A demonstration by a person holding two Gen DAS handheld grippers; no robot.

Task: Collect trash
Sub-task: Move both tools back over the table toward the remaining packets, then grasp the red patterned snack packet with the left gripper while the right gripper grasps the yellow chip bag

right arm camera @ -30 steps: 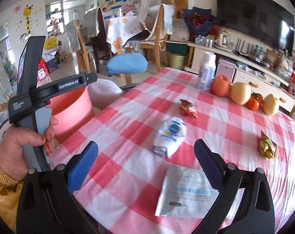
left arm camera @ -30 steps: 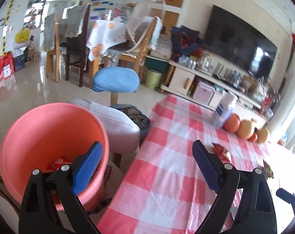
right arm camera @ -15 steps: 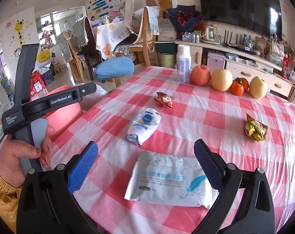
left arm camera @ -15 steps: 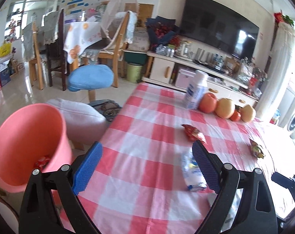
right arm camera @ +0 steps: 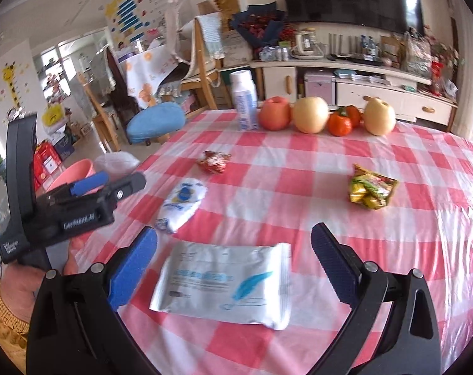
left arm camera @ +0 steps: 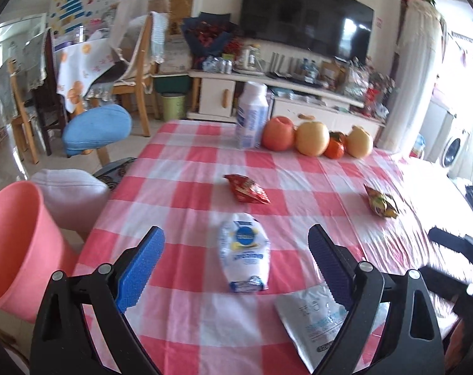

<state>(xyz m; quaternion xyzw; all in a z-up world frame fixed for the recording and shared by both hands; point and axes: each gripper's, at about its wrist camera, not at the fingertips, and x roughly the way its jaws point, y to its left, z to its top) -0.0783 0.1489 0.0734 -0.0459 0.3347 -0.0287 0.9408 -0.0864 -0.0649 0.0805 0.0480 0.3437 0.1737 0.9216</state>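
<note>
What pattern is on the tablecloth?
Red-and-white checks on the tablecloth, clearest in the right wrist view.

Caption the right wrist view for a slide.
Open right claw above a flat white packet on the checked tablecloth; more wrappers and fruit beyond.

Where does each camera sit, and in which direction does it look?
Left wrist: on the left gripper, facing the white snack bag; only its open fingers show.
Right wrist: on the right gripper, facing the flat white packet; its open fingers, the other gripper and a hand show.
Both share the checked tablecloth, fruit row and pink bucket.
</note>
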